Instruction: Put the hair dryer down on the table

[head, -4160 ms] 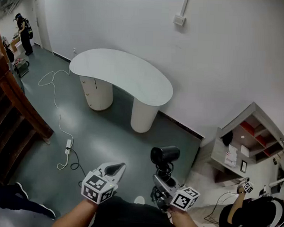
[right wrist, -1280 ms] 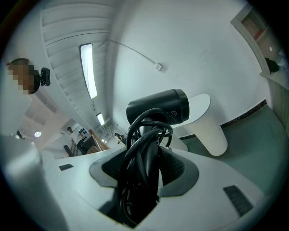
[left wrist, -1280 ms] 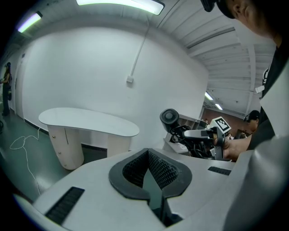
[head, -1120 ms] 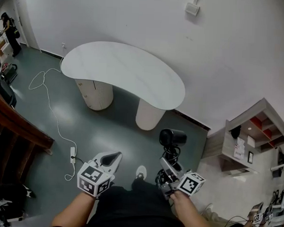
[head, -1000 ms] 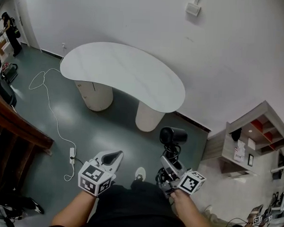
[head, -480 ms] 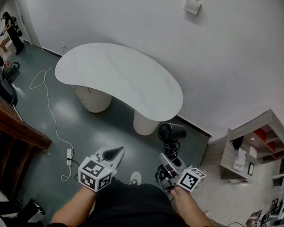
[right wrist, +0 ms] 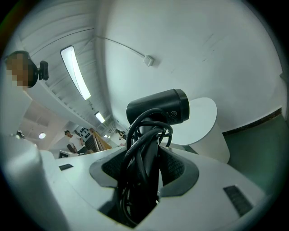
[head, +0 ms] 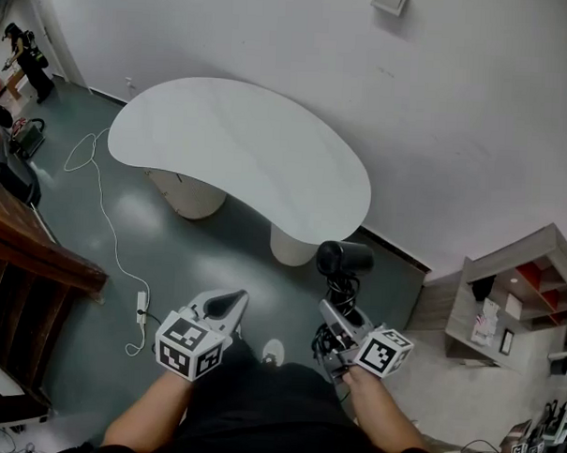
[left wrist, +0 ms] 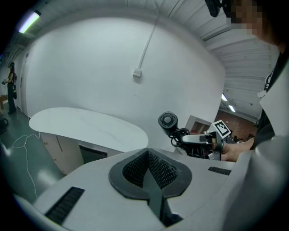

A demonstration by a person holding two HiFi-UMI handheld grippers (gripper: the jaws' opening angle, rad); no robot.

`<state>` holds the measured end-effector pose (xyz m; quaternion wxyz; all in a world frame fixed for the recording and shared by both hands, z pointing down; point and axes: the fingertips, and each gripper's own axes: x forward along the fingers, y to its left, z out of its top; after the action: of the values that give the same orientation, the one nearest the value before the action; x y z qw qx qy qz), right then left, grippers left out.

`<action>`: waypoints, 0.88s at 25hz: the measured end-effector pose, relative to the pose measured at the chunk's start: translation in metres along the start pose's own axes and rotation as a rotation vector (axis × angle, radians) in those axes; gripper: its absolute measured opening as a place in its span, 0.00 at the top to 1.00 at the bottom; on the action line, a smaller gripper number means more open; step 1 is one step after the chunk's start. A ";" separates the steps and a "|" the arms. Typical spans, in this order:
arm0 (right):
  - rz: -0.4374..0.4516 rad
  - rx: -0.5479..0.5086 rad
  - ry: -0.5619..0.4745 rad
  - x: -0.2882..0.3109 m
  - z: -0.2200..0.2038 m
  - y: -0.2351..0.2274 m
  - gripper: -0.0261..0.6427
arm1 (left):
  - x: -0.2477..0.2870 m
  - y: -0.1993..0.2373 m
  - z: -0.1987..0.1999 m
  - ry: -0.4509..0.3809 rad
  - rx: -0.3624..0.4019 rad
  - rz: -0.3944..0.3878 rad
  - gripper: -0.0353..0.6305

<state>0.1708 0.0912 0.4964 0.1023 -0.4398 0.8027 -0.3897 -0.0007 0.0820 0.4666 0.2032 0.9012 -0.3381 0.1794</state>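
The right gripper [head: 336, 319] is clamped on the handle of a black hair dryer [head: 343, 258]. Its jaws stand wide around the handle and around the black cord [right wrist: 143, 149] that is bundled in loops against it. The dryer's barrel sticks up past the jaw tips and lies crosswise. The dryer is in the air, not on the table [head: 240, 144]. In the head view it hangs just short of the table's near edge, by the right-hand leg [head: 294, 242], with the grey floor [head: 216, 265] under it.

The left gripper [head: 226, 305] has its jaws pressed together with nothing between them. It is held on the near side of the table too, left of the hair dryer and apart from it.

The table is white and kidney-shaped, stands on two round legs, and sits close to the white wall [head: 457, 116]. A white cable [head: 102, 194] trails over the floor to the left of the table and ends at a power strip [head: 141, 307]. A shelf unit [head: 515, 297] stands well to the right of the table.
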 end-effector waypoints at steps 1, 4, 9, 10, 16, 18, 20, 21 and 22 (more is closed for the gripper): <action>-0.001 0.001 0.004 0.003 0.001 -0.002 0.67 | 0.003 0.001 0.001 0.003 0.000 -0.004 0.93; -0.007 -0.005 0.012 0.011 0.006 -0.004 0.67 | 0.011 0.005 0.005 0.014 0.003 -0.021 0.93; -0.027 -0.020 0.009 0.027 0.015 -0.012 0.67 | 0.032 0.019 0.019 0.012 0.019 -0.054 0.93; -0.033 -0.021 0.010 0.031 0.017 -0.014 0.67 | 0.036 0.023 0.023 0.011 0.021 -0.060 0.93; -0.076 -0.035 0.030 0.060 0.027 -0.028 0.67 | 0.060 0.051 0.044 0.006 0.027 -0.089 0.93; -0.094 -0.038 0.038 0.075 0.031 -0.032 0.67 | 0.067 0.064 0.050 0.007 0.032 -0.093 0.93; -0.111 -0.034 0.045 0.091 0.036 -0.037 0.67 | 0.074 0.079 0.056 0.010 0.039 -0.093 0.93; -0.120 -0.034 0.050 0.099 0.038 -0.040 0.67 | 0.077 0.087 0.058 0.011 0.043 -0.093 0.93; -0.130 -0.035 0.056 0.108 0.039 -0.043 0.67 | 0.080 0.094 0.061 0.012 0.046 -0.094 0.93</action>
<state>0.1541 -0.0277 0.5199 0.0466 -0.4816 0.7816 -0.3936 0.0033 -0.0556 0.4743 0.1928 0.9194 -0.2902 0.1827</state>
